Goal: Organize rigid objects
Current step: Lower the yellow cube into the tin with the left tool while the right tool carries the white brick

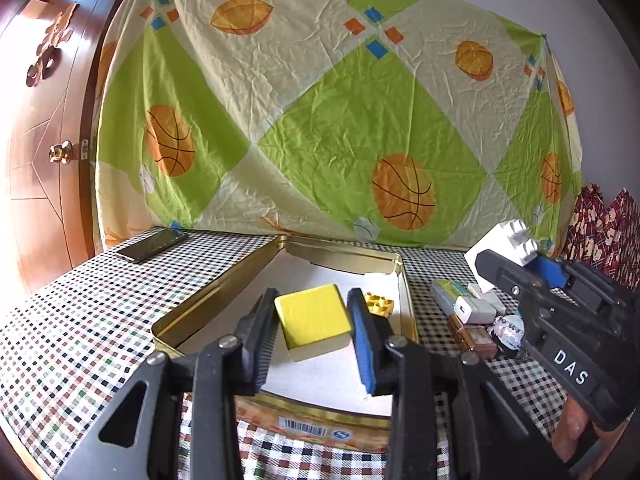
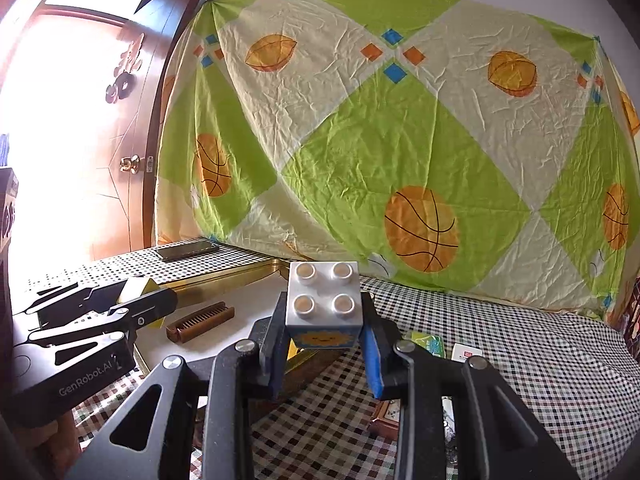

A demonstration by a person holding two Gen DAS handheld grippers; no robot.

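Observation:
My left gripper [image 1: 314, 320] is shut on a yellow block [image 1: 312, 318] and holds it over the open gold tin box [image 1: 208, 292]; that gripper shows again at the left of the right wrist view [image 2: 148, 300]. A small yellow studded brick [image 1: 378, 303] lies inside the tin, and a brown comb [image 2: 200, 322] lies there too. My right gripper [image 2: 324, 320] is shut on a white four-stud brick [image 2: 323, 300] with a sun picture on its side, just above the tin's right rim [image 2: 280, 266]. In the left wrist view that white brick [image 1: 506, 248] sticks out at the right.
Right of the tin lies a heap of small things: a white charger [image 1: 474, 310], a green-labelled box [image 1: 450, 290], a brown case [image 1: 474, 338]. A dark phone [image 1: 154, 244] rests at the back left on the checkered cloth [image 1: 80, 320]. A basketball-print sheet [image 1: 320, 120] hangs behind, a wooden door [image 1: 40, 160] stands left.

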